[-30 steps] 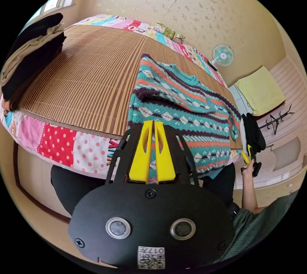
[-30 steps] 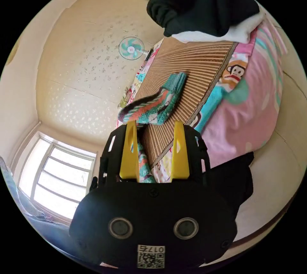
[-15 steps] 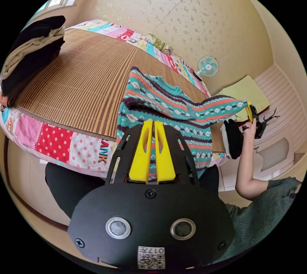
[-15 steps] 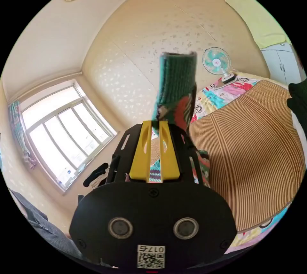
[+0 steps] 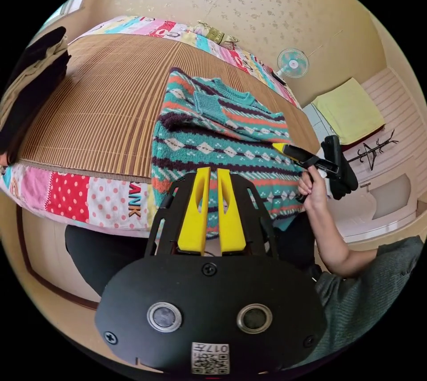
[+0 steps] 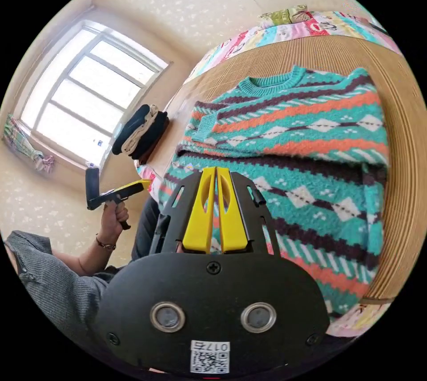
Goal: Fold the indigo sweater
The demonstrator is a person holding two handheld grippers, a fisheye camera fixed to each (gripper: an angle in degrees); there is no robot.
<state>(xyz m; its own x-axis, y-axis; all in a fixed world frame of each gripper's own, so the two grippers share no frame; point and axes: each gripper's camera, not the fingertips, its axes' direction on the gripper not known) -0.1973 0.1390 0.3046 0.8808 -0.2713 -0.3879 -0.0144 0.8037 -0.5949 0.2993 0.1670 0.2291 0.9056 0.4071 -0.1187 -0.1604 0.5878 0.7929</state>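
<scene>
Left tool (image 5: 209,172) slightly parted, empty; right tool (image 6: 215,170) closed, empty, over sweater (image 6: 307,150); window (image 6: 84,101) behind.

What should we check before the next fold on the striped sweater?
1. Both sleeves of the teal, orange and dark-purple striped knit sweater folded across the chest: ok.
2. Sweater body flat on the brown slatted bamboo mat: not ok, the hem hangs over the bed edge.
3. Left claw empty: ok, narrowly open.
4. Right claw ready to grasp: not ok, shut and empty.
5. Stack of folded dark and beige clothes apart from the sweater: ok.
</scene>
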